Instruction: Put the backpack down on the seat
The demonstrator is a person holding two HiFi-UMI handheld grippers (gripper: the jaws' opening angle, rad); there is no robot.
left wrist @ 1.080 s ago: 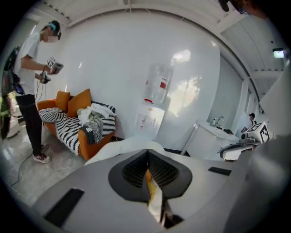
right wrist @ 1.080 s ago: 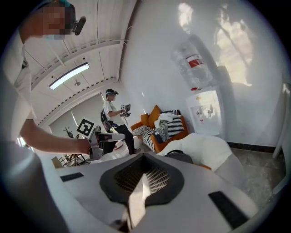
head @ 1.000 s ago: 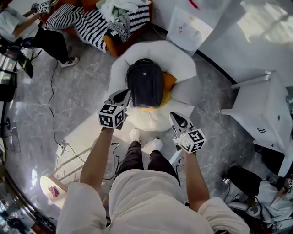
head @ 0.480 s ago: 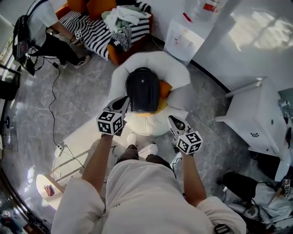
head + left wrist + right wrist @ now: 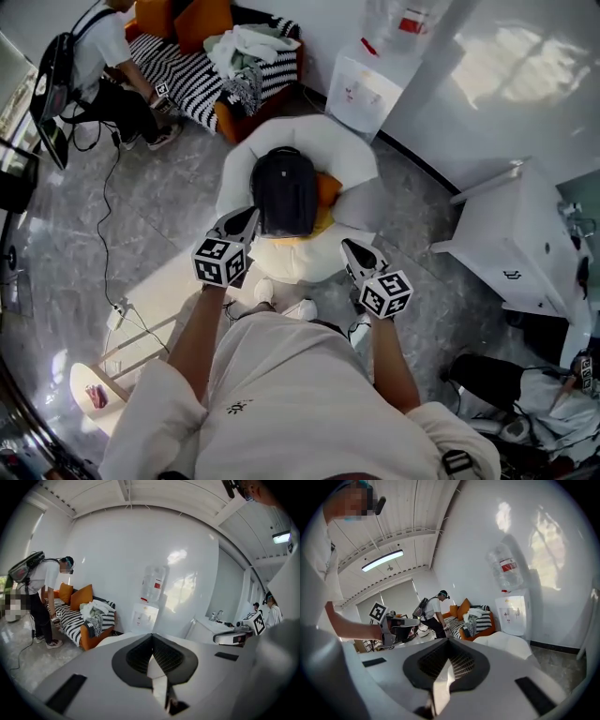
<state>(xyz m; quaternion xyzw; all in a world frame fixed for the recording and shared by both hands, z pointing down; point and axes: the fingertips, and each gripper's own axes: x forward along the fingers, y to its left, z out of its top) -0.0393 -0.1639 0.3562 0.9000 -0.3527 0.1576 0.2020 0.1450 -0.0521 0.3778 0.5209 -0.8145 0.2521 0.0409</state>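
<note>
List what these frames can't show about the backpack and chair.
- Straps and underside of the backpack: head view, hidden beneath its own body.
- Seat of the armchair under it: head view, covered by the backpack.
- Most of the orange cushion: head view, behind the backpack.
- Both gripper views: no backpack visible at all.

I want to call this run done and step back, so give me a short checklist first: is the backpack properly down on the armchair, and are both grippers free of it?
1. Backpack down on the armchair's seat: ok.
2. Backpack supported from behind: ok, it lies against the orange cushion.
3. Left gripper let go: ok, jaws together, nothing between them.
4. Right gripper let go: ok, jaws together, empty, in front of the chair.
5. Backpack settled and unlikely to slide off: cannot tell from above.
</note>
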